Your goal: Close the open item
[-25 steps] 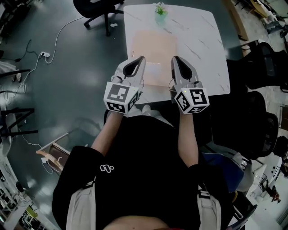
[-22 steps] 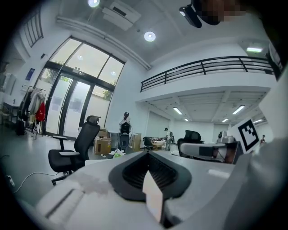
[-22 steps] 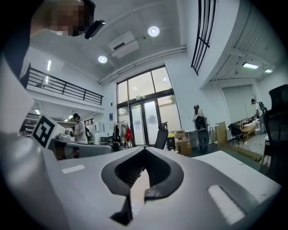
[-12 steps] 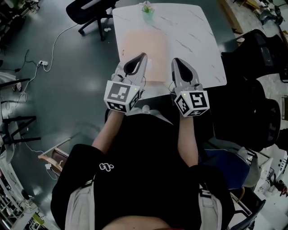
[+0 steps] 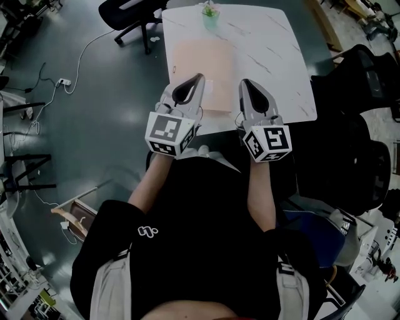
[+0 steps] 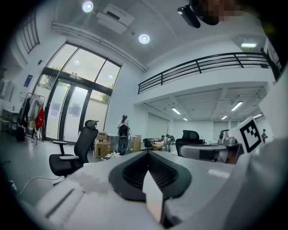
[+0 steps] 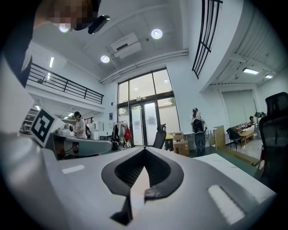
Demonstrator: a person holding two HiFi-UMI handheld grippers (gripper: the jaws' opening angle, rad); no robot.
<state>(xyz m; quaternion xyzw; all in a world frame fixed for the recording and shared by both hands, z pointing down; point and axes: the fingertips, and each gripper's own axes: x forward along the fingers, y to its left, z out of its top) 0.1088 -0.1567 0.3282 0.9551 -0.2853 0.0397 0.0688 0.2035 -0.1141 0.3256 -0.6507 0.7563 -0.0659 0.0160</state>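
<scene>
A flat peach-coloured rectangular item [image 5: 201, 59] lies on the white marble table [image 5: 275, 56] in the head view; it looks folded flat. My left gripper [image 5: 199, 79] hovers over the item's near part, jaws shut and empty. My right gripper [image 5: 244, 84] hangs beside the item's right edge, over bare table, also shut and empty. In the left gripper view the left gripper [image 6: 147, 152] points level across the room with pads together. The right gripper [image 7: 145, 150] in its own view does the same. Neither gripper view shows the item.
A small green plant [image 5: 210, 12] stands at the table's far edge. Black office chairs stand at the far left [image 5: 128, 12] and along the right [image 5: 350, 81]. A cable and socket strip [image 5: 62, 81] lie on the floor to the left.
Both grippers and the view shifted slightly a second ago. Over the last half second they have held still. The jaws stayed shut throughout.
</scene>
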